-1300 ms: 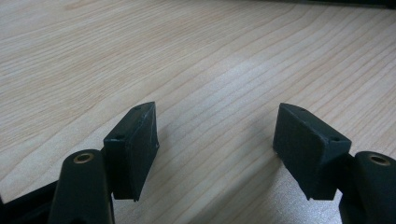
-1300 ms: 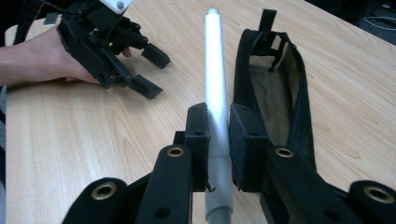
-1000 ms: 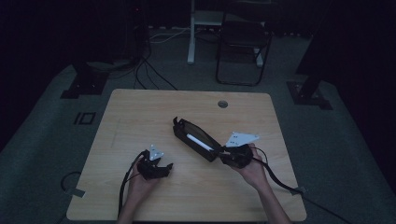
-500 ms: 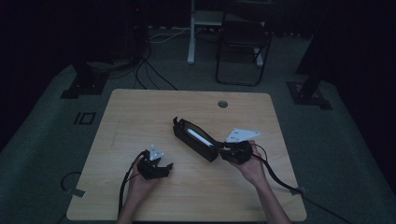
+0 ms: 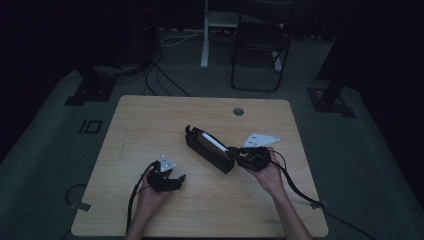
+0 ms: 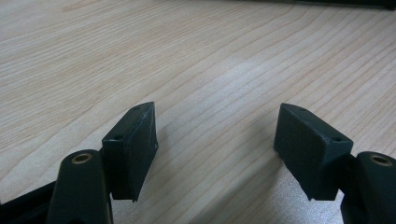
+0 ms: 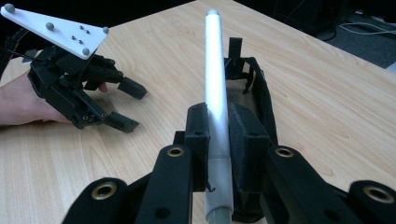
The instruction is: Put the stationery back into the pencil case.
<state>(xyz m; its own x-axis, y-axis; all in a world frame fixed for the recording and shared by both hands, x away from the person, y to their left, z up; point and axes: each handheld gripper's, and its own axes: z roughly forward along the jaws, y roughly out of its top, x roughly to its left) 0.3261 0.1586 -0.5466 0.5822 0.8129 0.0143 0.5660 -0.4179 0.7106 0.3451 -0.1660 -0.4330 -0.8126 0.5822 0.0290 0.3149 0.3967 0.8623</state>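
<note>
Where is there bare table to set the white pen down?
The far left of the table, between its back edge and the black case, is bare. So is the near strip between the two hands. The crowded part is around the case, where the right gripper holds the pen.

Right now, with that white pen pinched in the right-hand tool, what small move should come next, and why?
Probably lower the pen into the open black case: the right gripper holds it just above the case, while the left gripper waits open.
</note>
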